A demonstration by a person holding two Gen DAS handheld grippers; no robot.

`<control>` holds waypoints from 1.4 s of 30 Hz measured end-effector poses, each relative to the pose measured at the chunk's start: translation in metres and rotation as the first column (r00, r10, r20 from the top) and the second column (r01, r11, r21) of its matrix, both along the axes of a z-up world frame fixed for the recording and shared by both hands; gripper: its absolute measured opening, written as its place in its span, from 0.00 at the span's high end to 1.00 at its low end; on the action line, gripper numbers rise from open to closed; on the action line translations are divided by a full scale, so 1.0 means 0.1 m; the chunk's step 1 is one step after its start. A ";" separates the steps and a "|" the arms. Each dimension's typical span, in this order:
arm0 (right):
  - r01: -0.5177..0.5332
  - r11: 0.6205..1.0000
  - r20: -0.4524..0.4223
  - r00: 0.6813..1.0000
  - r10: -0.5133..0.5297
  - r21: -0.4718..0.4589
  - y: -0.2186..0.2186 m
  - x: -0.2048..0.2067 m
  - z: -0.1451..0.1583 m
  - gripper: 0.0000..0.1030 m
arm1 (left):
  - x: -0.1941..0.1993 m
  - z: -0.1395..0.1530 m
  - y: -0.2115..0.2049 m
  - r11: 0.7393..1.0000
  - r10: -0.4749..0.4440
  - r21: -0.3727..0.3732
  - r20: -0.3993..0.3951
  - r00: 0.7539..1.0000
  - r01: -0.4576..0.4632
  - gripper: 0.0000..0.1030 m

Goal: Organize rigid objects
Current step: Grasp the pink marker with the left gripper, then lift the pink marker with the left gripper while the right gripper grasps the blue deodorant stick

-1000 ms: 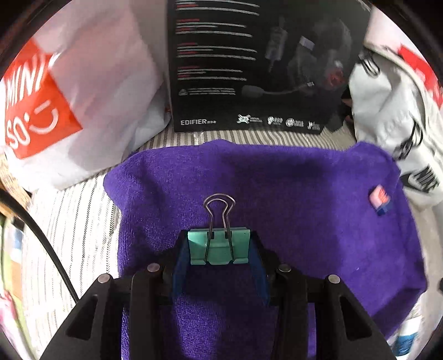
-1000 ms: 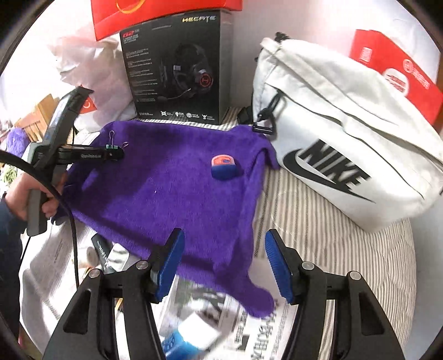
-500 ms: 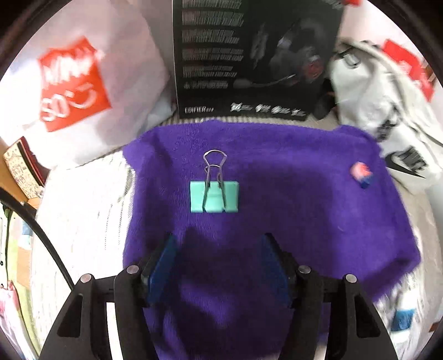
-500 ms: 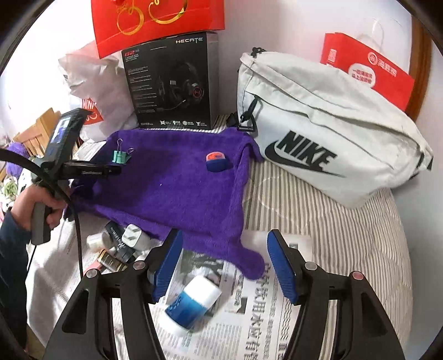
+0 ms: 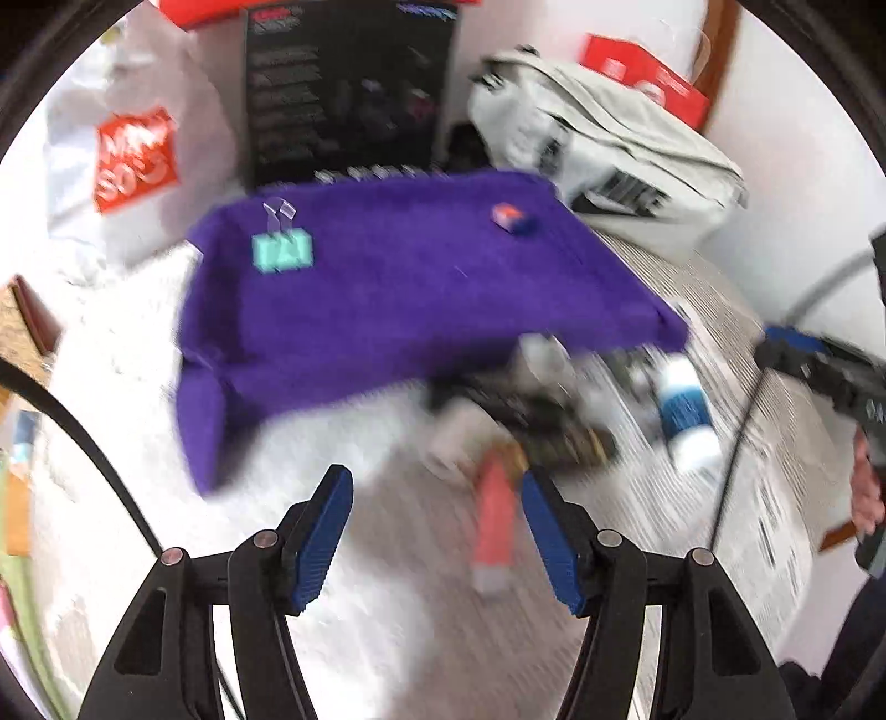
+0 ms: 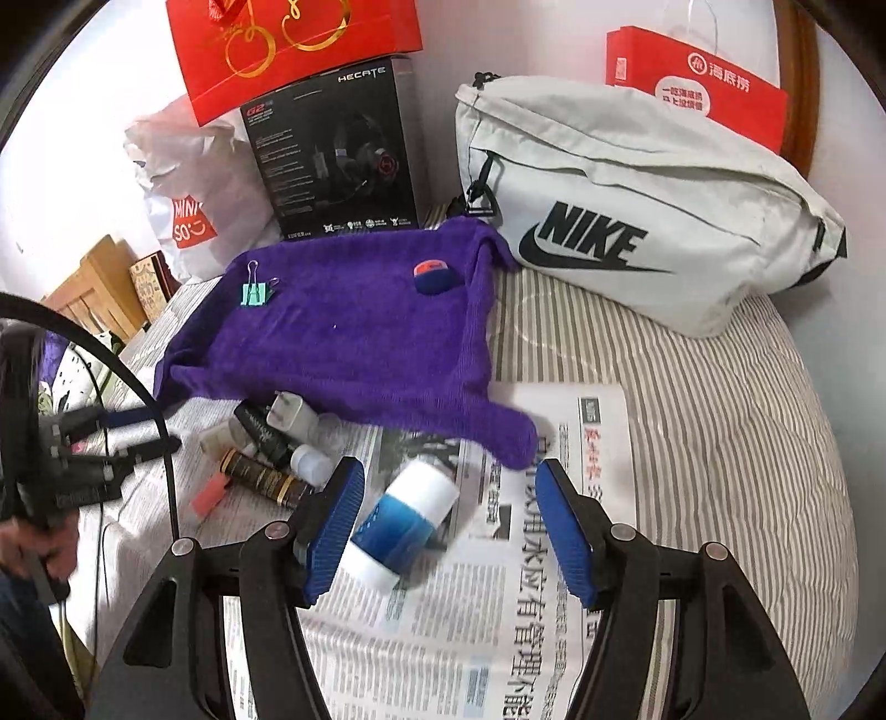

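A purple cloth point(image 6: 354, 338) lies on the striped bed, also in the left wrist view point(image 5: 398, 299). On it rest a teal binder clip point(image 6: 256, 292) point(image 5: 282, 252) and a small blue-and-orange object point(image 6: 434, 277) point(image 5: 514, 219). My left gripper point(image 5: 434, 493) is open and empty, well back from the cloth, over a pink tube point(image 5: 494, 526). My right gripper point(image 6: 448, 493) is open above a white-and-blue bottle point(image 6: 404, 520) point(image 5: 684, 410) lying on newspaper point(image 6: 554, 554). A pile of dark tubes, a white charger plug and small bottles point(image 6: 271, 437) lies at the cloth's front edge.
A black headset box point(image 6: 338, 155), a white Miniso bag point(image 6: 188, 205), red gift bags point(image 6: 293, 44) and a white Nike bag point(image 6: 637, 205) stand along the back wall. Wooden furniture point(image 6: 94, 293) is at the left past the bed's edge.
My left gripper let go of the teal binder clip on the cloth, opened, and pulled back and to the right. My right gripper drew back and lowered over the white-and-blue bottle.
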State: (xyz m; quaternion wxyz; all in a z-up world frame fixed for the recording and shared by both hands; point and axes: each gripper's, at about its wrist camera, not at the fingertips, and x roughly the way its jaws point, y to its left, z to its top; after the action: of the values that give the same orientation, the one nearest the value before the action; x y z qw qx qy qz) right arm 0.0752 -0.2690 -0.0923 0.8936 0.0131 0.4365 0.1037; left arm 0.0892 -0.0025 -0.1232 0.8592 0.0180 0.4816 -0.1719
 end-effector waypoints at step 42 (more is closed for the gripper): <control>-0.053 0.987 -0.150 0.988 0.030 -0.153 0.20 0.11 -0.63 0.38 | -0.43 -0.26 0.21 0.993 0.060 0.097 -0.005 0.998 -0.060 0.84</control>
State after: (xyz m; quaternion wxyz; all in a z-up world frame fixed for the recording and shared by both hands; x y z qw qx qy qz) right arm 0.0858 -0.2494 -0.1550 0.8549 -0.0585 0.5082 0.0864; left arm 0.0461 0.0184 -0.1493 0.8602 0.0445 0.4930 -0.1225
